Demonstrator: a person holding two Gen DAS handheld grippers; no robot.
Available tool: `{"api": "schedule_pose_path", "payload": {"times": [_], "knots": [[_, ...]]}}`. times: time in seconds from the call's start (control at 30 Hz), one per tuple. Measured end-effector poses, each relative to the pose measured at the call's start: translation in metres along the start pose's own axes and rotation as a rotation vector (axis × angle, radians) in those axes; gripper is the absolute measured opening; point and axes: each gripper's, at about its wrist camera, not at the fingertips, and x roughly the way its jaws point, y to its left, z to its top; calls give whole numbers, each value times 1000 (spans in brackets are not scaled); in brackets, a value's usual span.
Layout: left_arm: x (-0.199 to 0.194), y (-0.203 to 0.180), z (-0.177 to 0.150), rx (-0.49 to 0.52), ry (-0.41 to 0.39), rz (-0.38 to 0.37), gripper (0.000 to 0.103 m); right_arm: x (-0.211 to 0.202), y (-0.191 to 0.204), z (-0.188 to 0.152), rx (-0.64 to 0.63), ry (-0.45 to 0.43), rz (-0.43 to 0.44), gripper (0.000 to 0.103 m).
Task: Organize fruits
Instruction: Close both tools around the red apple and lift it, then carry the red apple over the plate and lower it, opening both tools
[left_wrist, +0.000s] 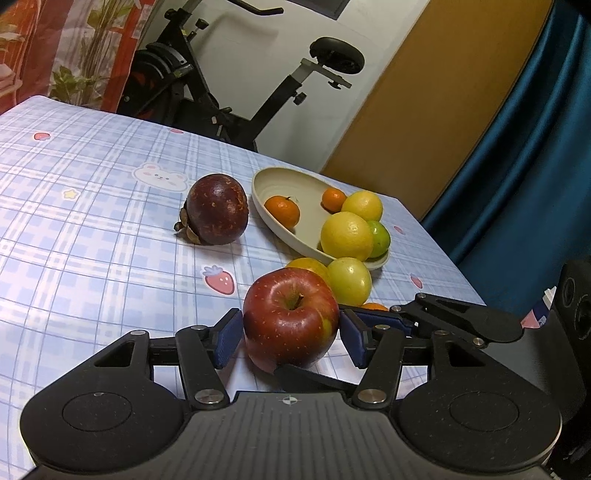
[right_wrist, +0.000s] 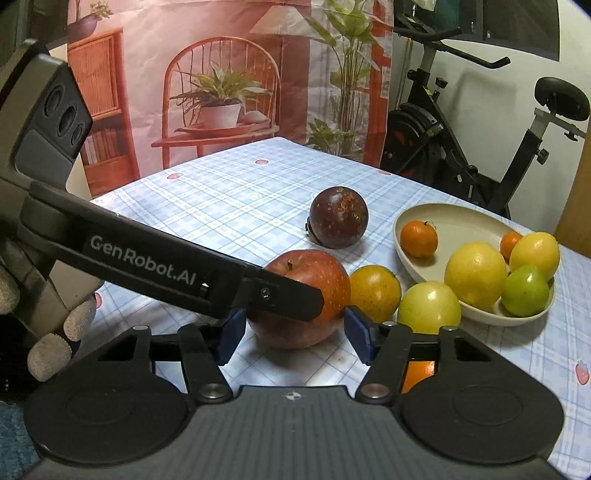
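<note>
Your left hand-held gripper (left_wrist: 291, 338) clasps the shiny red apple (left_wrist: 290, 319) at lower centre, the right hand-held gripper (right_wrist: 291, 334) gapes around it; next, lift it toward the beige oval bowl (left_wrist: 280, 181) upper right.

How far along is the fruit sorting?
Done: five fruits sit in the bowl. In hand: both the left gripper and right gripper bracket the red apple; grip unclear. Remaining: apple, mangosteen, two yellowish fruits and an orange outside the bowl.
</note>
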Motion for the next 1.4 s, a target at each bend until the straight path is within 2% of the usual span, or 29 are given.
{"api": "schedule_pose_path", "payload": {"times": [0.13, 0.27, 0.6, 0.73, 1.0, 1.17, 1.4], "knots": [[-2, -3, -1, 14, 0, 10, 60, 8, 1, 2, -14, 18, -9, 68], [-9, -7, 0, 12, 1, 18, 59, 7, 2, 6, 8, 30, -4, 68], [-41, -40, 9, 81, -82, 49, 59, -30, 2, 17, 49, -59, 1, 68], [-62, -53, 19, 76, -136, 52, 59, -52, 4, 28, 49, -120, 10, 68], [-80, -86, 55, 155, -198, 79, 59, -86, 1, 61, 46, -200, 9, 68], [-85, -95, 89, 160, -234, 58, 59, -101, -13, 93, 57, -254, 11, 68], [-58, -97, 123, 203, -239, 27, 59, -99, -47, 128, 62, -322, -1, 68]]}}
